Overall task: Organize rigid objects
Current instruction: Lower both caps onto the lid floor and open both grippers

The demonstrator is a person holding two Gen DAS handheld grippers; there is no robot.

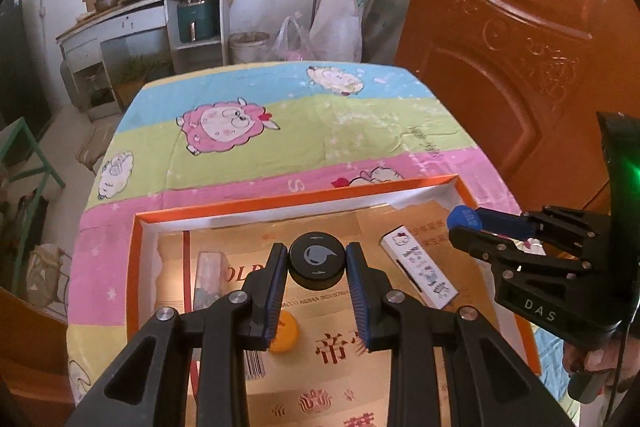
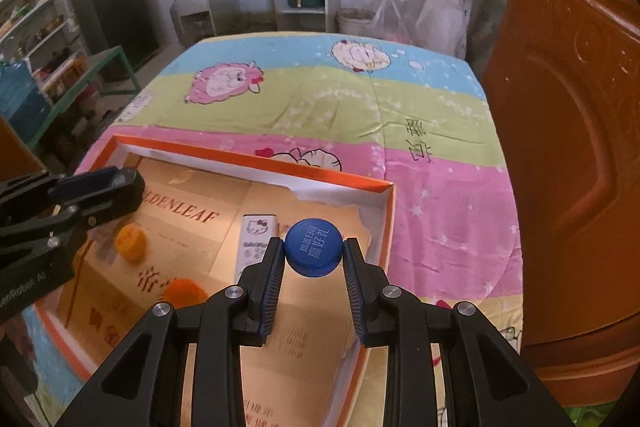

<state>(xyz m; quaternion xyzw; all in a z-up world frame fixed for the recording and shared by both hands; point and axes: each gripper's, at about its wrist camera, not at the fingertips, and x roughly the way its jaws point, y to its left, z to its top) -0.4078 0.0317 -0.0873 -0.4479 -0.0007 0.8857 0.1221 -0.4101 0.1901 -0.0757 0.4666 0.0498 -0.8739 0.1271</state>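
While a black cap [image 1: 317, 259] is held in the left gripper [image 1: 317, 265] and a blue cap [image 2: 314, 247] in the right gripper [image 2: 314, 253], both over the orange box [image 2: 256, 163], two orange caps [image 2: 131, 242] and a white case [image 1: 420, 273] are already laid inside.

light: daylight is falling evenly, bright | glare: sheen is showing on the door [image 1: 520, 39] at upper right and on the box [image 2: 384, 211] floor | shadows: soft ones are lying under the fingers | distortion: fisheye is bending edges, black corners are vignetting | focus: the far kitchen is looking slightly soft
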